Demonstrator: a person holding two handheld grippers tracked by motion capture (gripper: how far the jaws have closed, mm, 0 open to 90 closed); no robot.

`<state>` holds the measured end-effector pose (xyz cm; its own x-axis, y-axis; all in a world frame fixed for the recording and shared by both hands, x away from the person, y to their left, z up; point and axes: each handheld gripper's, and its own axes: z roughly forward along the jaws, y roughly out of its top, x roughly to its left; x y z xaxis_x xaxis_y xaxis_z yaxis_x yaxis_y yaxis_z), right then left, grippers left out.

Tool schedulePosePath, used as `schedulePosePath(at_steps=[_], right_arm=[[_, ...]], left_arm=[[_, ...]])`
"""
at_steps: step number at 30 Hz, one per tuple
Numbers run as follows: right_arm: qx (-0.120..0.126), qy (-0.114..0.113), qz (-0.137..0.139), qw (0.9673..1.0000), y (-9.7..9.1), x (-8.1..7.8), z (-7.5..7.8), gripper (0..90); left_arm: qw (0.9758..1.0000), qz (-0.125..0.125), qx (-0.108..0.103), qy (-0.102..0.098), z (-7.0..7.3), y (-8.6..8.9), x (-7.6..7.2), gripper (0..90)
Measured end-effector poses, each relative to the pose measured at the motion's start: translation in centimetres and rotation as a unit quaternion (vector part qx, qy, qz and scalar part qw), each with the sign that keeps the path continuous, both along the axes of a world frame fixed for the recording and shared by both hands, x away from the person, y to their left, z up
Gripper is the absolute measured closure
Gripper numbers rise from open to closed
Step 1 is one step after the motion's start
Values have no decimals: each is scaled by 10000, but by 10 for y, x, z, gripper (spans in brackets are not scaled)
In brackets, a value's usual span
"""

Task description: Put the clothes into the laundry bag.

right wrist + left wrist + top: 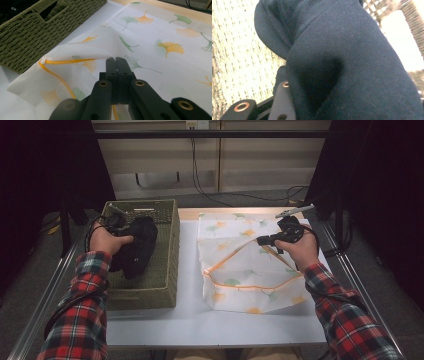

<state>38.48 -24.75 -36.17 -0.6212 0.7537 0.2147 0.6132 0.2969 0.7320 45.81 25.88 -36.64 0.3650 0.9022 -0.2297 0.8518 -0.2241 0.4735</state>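
Dark garment [136,247], a bundle of navy knit cloth, hangs over the woven green basket [167,255] at the left of the white table [190,320], clamped in the left gripper [121,227], whose jaws press into its folds (the left gripper view shows the fabric bulging right above the jaws). At the table's right lies a white mesh laundry bag [250,285] printed with orange and green ginkgo leaves and edged by an orange zipper [53,75]; the right gripper [116,60] has its jaws closed tight on the bag's upper flap, holding that edge raised off the layer beneath so the mouth gapes toward the basket
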Motion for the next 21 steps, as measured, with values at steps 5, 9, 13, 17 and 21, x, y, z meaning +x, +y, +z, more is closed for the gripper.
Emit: schedulePosePath(at_steps=[5, 9, 13, 17, 21], right_arm=[[3, -4, 7, 10000, 0, 0, 1, 900], [14, -9, -7, 10000, 0, -1, 1, 900], [7, -7, -3, 10000, 0, -1, 1, 900], [-4, 3, 4, 10000, 1, -1, 1, 900], [3, -21, -19, 10000, 3, -1, 1, 900]], left_arm=[[9998, -61, -170, -55, 16, -3, -1, 585], [9997, -78, -189, -105, 28, -3, -1, 585], [9996, -108, -231, -119, 36, -3, -3, 586], [9992, -95, -373, -92, 42, -3, -5, 589], [9988, -180, -438, -86, 45, -6, -6, 589]])
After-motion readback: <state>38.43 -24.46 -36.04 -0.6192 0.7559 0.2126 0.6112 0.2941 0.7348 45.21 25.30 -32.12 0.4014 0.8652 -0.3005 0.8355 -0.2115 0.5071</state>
